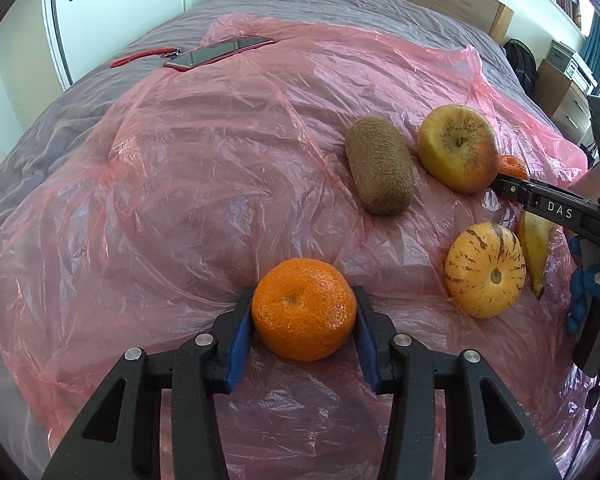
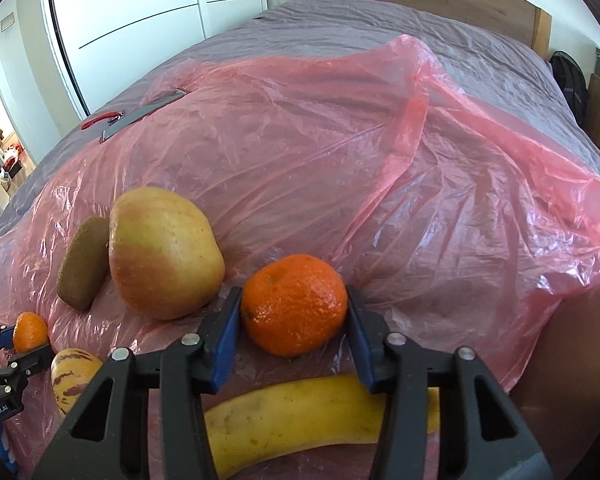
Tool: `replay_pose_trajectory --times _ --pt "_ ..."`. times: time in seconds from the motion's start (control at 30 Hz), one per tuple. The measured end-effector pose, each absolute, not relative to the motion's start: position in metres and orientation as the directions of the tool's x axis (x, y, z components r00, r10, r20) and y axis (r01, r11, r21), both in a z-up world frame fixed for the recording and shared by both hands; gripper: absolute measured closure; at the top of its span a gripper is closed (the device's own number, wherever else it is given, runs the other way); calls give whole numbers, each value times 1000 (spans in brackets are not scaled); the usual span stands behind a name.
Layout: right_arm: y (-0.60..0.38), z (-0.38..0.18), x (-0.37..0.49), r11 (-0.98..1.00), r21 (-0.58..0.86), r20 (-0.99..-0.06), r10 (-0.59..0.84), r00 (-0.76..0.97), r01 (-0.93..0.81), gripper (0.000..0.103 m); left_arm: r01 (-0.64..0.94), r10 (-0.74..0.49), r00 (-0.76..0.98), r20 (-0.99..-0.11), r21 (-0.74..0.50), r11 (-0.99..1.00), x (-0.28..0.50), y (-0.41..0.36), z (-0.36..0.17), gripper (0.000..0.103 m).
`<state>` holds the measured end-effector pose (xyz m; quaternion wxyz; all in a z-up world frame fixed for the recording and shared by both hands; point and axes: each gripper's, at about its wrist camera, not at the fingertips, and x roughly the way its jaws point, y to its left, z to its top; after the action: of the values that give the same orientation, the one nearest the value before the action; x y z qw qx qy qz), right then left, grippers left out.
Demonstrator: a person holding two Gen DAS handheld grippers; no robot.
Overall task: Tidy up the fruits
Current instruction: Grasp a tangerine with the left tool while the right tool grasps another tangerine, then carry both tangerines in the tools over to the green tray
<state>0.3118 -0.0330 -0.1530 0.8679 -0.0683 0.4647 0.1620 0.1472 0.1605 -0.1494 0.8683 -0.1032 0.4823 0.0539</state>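
Observation:
Two mandarins lie on a pink plastic sheet (image 1: 172, 168) spread over a bed. My left gripper (image 1: 302, 290) is shut on one mandarin (image 1: 304, 310), its blue pads (image 1: 242, 320) pressing both sides. My right gripper (image 2: 293, 290) is shut on the other mandarin (image 2: 294, 304), which rests just right of a yellow-red apple (image 2: 164, 256). Between the two grippers lie a kiwi (image 1: 380, 172), a striped yellow melon-like fruit (image 1: 486, 270) and a banana (image 2: 300, 420). The banana lies under the right gripper's fingers.
A red phone (image 1: 220, 52) and a red lanyard (image 1: 140, 58) lie at the sheet's far left edge. Grey bedding (image 2: 380, 20) stretches beyond to a wooden headboard. A dark backpack (image 1: 520, 60) stands by the bed's right side. A blue-gloved hand (image 1: 584, 292) holds the right gripper.

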Motion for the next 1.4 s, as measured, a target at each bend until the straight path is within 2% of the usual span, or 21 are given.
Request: replay_pose_trajectory --times 0.33,1.4 --pt "-30 -155 306 933 1 -814 209 541 -359 55 -199 -45 554 -832 -184 963 143 169 -152 64" --pt "-40 -138 304 941 78 -775 265 573 -328 55 -192 16 601 -799 -125 973 133 158 -152 64"
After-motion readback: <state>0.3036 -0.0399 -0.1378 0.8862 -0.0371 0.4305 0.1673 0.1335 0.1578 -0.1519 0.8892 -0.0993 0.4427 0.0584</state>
